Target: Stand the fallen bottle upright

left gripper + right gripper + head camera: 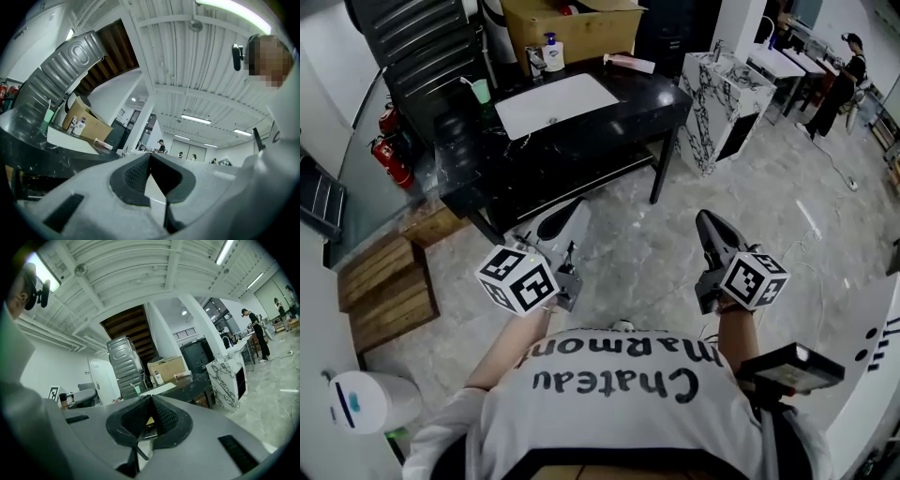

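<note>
Presently: left hand-held gripper (149,157) and right hand-held gripper (151,399) are pressed together, empty. Fallen bottle (628,64) is laid at one-o'clock edge of table (623,112); it could be knocked off if approached unopened.

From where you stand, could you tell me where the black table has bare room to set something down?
Free: on the table, the front strip and the right end, both bordering the white mat. Crowded: the back edge, with green cup, pump bottle, cardboard box and the lying bottle.
</note>
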A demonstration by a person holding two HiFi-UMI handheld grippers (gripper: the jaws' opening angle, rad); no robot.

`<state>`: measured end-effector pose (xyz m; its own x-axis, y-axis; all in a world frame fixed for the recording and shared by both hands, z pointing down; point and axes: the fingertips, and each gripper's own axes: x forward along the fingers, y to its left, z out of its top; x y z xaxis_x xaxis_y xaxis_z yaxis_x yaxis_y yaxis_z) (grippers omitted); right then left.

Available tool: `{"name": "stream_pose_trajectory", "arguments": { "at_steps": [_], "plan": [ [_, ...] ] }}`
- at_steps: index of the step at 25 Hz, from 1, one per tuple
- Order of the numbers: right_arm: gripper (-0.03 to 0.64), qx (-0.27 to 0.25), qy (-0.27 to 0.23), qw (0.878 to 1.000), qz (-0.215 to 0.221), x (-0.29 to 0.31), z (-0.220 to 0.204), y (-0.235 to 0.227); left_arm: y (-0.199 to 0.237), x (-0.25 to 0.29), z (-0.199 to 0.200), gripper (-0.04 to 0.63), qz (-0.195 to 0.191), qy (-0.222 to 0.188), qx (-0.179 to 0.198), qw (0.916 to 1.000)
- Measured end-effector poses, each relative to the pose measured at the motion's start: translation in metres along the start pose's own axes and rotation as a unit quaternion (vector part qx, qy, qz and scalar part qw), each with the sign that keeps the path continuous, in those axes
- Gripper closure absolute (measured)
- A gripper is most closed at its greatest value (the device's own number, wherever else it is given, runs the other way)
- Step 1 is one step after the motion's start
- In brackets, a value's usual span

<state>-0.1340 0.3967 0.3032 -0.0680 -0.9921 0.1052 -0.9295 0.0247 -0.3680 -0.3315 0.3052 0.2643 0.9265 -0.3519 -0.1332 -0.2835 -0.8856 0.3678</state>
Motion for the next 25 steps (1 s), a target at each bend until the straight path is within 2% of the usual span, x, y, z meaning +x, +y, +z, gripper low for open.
{"name": "stream_pose_trajectory", "arguments": {
  "at_steps": [4,9,13,18,25],
  "plan": [
    [0.604,-0.013,-0.004,1.0,0.012,0.029,0.027,-0.039,0.013,0.045,0.005,0.581,0.009,-0.021,0.006,0.9997],
    [0.604,-0.023,0.004,1.0,0.019,0.055,0.046,-0.079,0.025,0.091,-0.004,0.581,0.017,-0.027,0.003,0.9995],
    [0.604,-0.013,0.023,1.0,0.015,0.064,0.04,-0.103,0.033,0.111,-0.022,0.581,0.018,-0.008,-0.012,0.9997],
    [0.604,0.004,0.034,0.999,0.002,0.069,0.031,-0.129,0.051,0.128,-0.03,0.581,0.029,-0.004,-0.028,0.9992],
    [0.604,0.025,0.033,0.999,-0.019,0.097,0.033,-0.169,0.08,0.18,-0.037,0.581,0.014,0.012,-0.031,0.9993]
  ]
}}
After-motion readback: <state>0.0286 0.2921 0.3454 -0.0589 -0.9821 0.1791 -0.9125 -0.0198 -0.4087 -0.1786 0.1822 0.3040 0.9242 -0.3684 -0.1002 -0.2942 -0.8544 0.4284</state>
